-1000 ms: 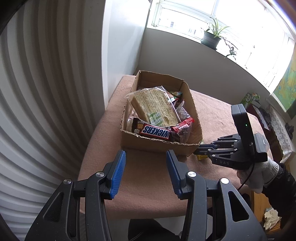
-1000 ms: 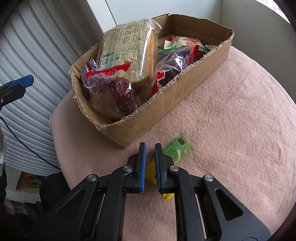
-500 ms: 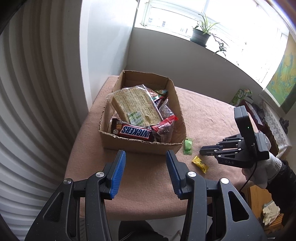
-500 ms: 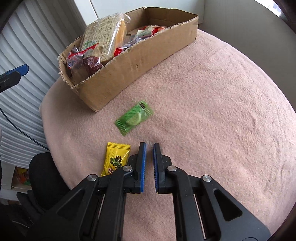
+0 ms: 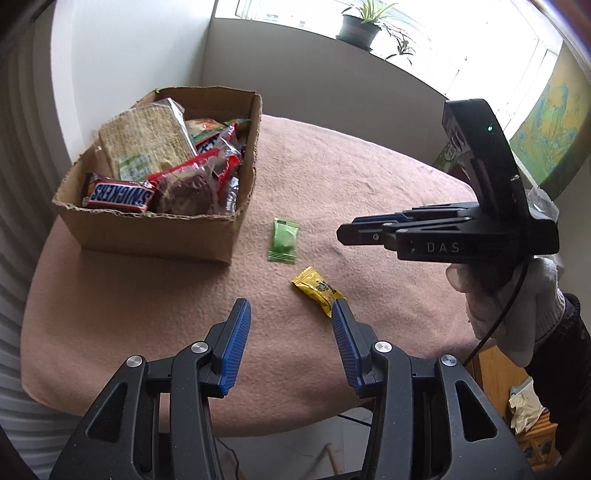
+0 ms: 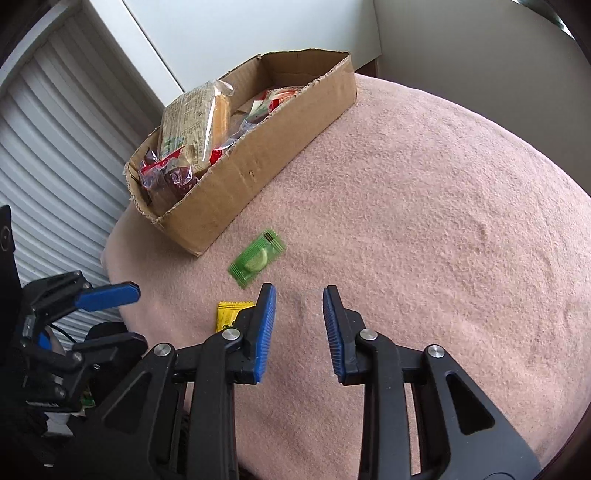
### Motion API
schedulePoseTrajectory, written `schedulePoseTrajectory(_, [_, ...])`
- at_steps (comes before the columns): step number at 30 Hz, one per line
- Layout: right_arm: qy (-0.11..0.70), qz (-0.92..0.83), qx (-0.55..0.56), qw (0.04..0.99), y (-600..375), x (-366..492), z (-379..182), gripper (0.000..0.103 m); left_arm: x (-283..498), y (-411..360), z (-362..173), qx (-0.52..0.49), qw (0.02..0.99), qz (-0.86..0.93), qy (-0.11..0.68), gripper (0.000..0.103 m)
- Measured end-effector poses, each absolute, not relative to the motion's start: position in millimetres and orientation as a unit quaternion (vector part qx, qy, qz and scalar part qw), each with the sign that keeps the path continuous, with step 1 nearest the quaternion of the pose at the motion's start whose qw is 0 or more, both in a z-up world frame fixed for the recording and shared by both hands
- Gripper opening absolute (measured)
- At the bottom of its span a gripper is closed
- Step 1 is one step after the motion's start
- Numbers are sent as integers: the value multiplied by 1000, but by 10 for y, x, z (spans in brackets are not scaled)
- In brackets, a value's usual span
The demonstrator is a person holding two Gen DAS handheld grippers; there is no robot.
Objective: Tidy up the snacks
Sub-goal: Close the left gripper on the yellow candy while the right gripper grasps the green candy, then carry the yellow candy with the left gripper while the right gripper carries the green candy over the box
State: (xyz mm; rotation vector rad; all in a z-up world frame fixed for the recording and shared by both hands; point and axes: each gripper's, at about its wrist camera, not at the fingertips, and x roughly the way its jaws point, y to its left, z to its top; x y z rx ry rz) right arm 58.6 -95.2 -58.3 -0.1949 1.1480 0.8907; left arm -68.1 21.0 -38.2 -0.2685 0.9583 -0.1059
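Only the left view shows the Snickers bar [image 5: 120, 194]; right gripper [image 6: 298, 297] fingers, previously closed, are opening, empty; left gripper [image 5: 290, 311] open, empty.

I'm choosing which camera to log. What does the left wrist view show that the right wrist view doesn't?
Only the left wrist view: the Snickers bar, the potted plant, the gloved hand. Only the right wrist view: the white slatted shutter. Both: the cardboard box, green packet, yellow packet on the pink cloth, with nothing between either hand-held gripper's fingers.
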Motion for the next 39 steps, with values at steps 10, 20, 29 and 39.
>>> schedulePoseTrajectory(10, [518,408,-60,749,-1084,590,-538,27,-374,-210,-598,-109,880,-20,462,44])
schedulePoseTrajectory(20, [534,410,-42,738,-845,641,-668,27,-275,-190,-766,-78,882,24,464,18])
schedulePoseTrajectory(29, [554,396,-32,732,-494,701,-773,27,-416,51,-783,-107,879,15,464,14])
schedulePoseTrajectory(39, [561,361,-49,744,-217,662,-845,27,-530,228,-781,-124,878,10,463,14])
